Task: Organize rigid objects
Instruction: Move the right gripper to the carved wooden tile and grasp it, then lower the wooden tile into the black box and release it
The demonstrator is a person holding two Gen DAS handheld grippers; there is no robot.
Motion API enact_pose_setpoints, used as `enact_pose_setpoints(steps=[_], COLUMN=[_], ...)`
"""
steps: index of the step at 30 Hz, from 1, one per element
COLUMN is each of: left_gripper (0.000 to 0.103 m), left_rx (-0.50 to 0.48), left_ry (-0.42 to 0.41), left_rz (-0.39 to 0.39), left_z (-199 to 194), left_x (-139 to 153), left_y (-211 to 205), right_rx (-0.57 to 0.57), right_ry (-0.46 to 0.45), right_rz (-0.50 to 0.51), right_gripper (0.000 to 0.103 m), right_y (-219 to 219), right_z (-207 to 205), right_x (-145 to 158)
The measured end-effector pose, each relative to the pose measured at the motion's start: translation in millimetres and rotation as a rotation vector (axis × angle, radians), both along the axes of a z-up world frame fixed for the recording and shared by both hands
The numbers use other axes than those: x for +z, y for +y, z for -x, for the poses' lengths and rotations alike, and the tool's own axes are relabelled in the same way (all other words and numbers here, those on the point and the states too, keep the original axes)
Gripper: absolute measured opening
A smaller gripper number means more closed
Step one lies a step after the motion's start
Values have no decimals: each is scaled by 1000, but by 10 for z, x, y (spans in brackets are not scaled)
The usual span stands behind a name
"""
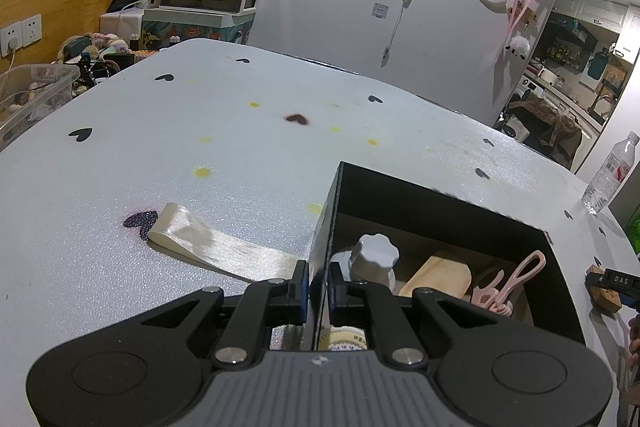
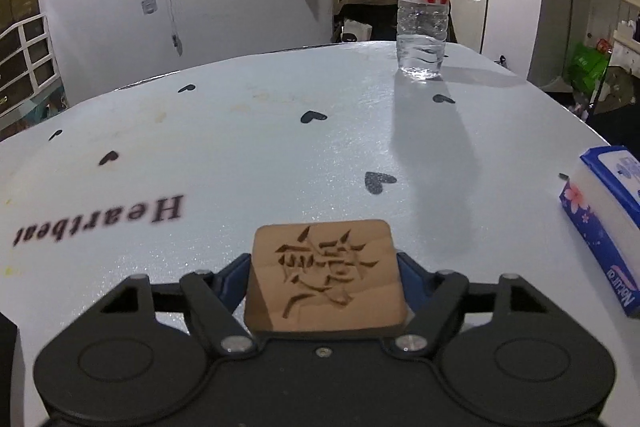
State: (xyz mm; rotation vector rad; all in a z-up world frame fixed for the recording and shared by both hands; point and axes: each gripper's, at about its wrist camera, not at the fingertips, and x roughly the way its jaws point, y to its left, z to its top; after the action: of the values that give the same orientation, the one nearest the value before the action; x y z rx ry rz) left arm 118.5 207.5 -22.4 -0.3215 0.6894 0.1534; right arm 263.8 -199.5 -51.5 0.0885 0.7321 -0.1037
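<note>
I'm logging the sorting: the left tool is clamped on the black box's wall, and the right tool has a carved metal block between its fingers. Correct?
Nearly. The left tool does clamp the black box wall, but the block between the right tool's fingers is carved wood, not metal, as the right wrist view shows.

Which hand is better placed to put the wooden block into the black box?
The right gripper: the wooden block sits between its jaws. The left gripper is clamped on the black box wall.

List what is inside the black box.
Inside the black box: a grey knob-topped lid, a wooden piece, pink scissors, and a round dial partly hidden by the left gripper's fingers. The floor beneath is covered.
</note>
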Motion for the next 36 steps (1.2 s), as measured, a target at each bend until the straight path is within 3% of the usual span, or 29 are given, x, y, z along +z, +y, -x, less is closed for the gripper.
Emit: enact_pose_setpoints(steps=[9,16,20,24,36], left_gripper=[9,9,9,9,9], left_rx=[0,0,0,0,-3], left_ry=[0,1,1,1,4], left_rz=[-1,-3,-3,-1,13], left_z=[-1,2,2,3,-10], left_x=[0,0,0,1,3], left_y=[-1,-1,-1,0,31], right_rx=[78,261,420,602,1189], right_ry=[2,-90,-154,-159,-56], right_rz=[-29,-116,-159,-183,5], right_gripper=[76,76,76,76,76], right_y=[-27,235,530,901,2158], right_z=[58,314,449,559,828], right_x=[46,389,659,819,823])
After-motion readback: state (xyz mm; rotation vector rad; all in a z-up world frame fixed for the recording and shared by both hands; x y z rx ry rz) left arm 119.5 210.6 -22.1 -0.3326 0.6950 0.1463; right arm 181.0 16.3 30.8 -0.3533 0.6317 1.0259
